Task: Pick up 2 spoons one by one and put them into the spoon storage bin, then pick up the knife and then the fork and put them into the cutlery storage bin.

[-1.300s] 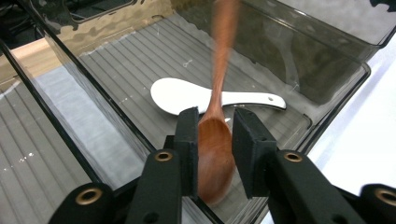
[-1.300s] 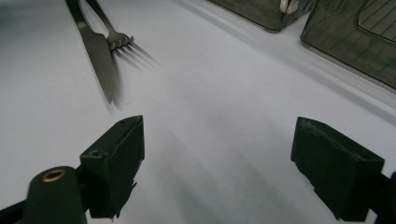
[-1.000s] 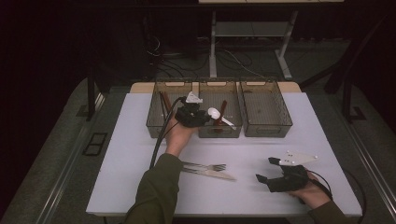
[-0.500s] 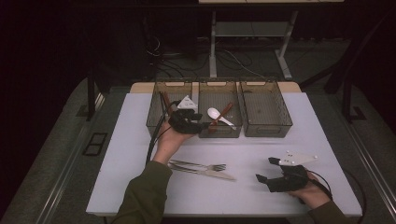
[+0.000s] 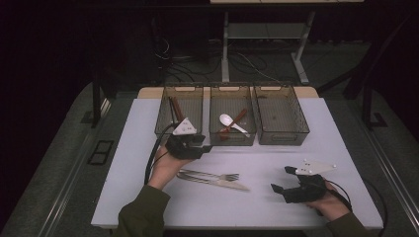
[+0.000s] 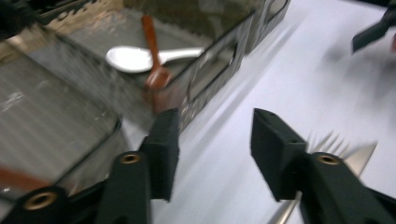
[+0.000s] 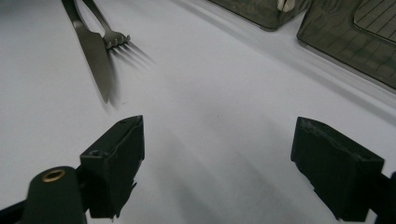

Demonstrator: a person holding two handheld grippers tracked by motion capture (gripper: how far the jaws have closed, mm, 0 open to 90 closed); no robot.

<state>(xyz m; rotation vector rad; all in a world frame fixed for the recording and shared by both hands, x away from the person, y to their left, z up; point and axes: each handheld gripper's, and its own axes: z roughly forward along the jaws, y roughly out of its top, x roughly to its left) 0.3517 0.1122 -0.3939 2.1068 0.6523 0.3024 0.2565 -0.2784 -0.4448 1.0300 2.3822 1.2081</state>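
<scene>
Three bins [image 5: 234,139] at table's 12 o'clock; two spoons [image 5: 232,122] in middle one. One fork [image 5: 217,175], one knife [image 5: 225,183] at centre. Left gripper [image 5: 201,144] released, empty, just above cutlery; right gripper [image 5: 281,181] released, empty, at 4 o'clock.

Dark room (grey floor [image 5: 59,163]), white table [image 5: 306,148], metal-legged stand [image 5: 262,39] behind.
</scene>
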